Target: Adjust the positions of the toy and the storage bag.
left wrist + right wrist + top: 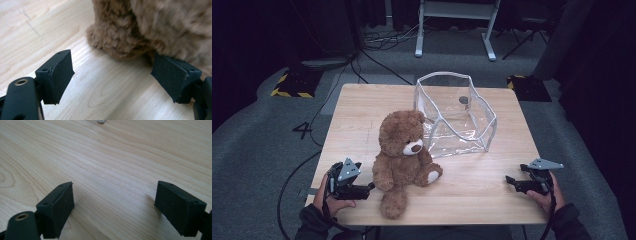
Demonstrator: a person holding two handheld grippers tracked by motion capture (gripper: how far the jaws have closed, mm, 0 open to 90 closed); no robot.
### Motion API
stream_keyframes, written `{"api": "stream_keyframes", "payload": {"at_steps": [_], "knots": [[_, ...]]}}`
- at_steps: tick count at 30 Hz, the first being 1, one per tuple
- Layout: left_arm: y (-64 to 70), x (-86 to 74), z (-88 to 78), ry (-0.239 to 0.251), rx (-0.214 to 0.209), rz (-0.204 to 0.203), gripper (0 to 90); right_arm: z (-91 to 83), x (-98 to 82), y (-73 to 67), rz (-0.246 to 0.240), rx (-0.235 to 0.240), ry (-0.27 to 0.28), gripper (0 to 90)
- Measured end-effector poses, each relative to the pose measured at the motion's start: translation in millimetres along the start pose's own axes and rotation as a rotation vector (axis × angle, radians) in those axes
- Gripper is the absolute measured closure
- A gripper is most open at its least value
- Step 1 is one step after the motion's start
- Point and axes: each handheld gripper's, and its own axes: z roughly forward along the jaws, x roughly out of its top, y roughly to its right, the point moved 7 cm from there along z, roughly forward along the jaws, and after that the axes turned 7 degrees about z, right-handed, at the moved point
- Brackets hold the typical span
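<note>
- Left hand-held gripper [371, 186] spread wide, just beside teddy bear [404, 156].
- Right hand-held gripper [510, 181] agape, well apart from bear.
- Clear bag [455, 114] just behind bear on desk [362, 105].

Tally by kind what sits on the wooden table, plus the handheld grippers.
Brown plush teddy bear: 1
Clear plastic zip pouch with white trim: 1
Handheld black grippers, jaws open: 2 (left gripper, right gripper)
Total: 4
</note>
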Motion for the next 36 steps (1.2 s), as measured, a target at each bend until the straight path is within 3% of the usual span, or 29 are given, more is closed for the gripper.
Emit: {"api": "stream_keyframes", "payload": {"at_steps": [28,36], "knots": [[-4.5,37.4,-27.4,0.112,0.018,0.013,17.0,0.0,0.0,0.0,0.000,0.000,0.000,15.6],[-7.8,52.7,-27.6,0.150,-0.002,0.018,17.1,0.0,0.0,0.0,0.000,0.000,0.000,15.6]]}}
